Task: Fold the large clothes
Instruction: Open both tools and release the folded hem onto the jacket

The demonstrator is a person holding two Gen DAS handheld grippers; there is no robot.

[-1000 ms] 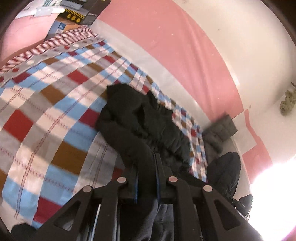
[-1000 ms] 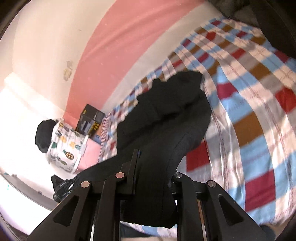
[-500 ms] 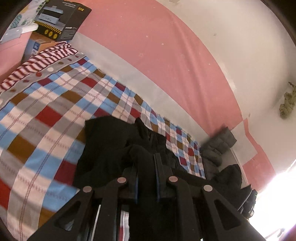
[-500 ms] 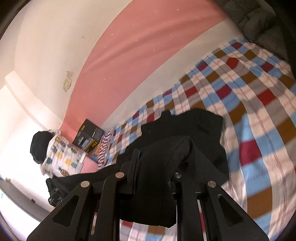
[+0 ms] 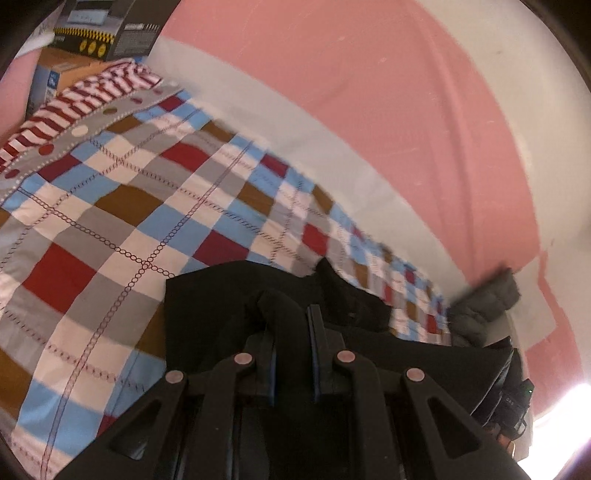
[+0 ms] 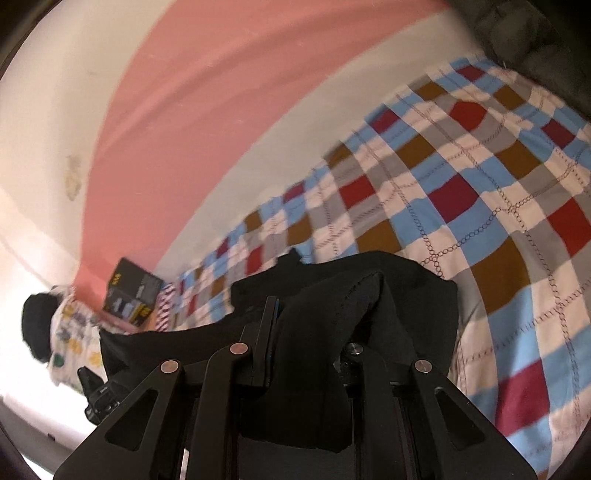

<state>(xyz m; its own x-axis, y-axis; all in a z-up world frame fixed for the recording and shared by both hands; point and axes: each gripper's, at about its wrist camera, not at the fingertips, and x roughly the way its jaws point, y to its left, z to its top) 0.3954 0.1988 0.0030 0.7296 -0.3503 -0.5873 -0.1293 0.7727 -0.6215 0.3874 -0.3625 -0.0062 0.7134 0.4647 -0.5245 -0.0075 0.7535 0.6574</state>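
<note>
In the left wrist view, the left tool [image 5: 291, 334] is nearly closed and a ridge of the black garment [image 5: 207, 295] is pinched between its two fingers. The rest of the garment lies in front of it on the checked bed cover [image 5: 110, 206], with one flat edge and some wrinkled cloth toward the wall [image 5: 369, 92]. A striped cloth [image 5: 74, 99] and boxes [image 5: 107, 26] are well apart at the far corner.

In the right wrist view, the right tool [image 6: 314, 332] also grips the garment [image 6: 417, 295]. A thick fold goes through its narrow gap and covers the right finger, so I cannot see that finger's tip. The cloth hangs down over the tool body.

I think the step is carrying the held edge over the lying part. To do it well, both tools should travel level and together, keep the edge stretched between them, and lay it down straight before they let go, otherwise the fold becomes crooked.
</note>
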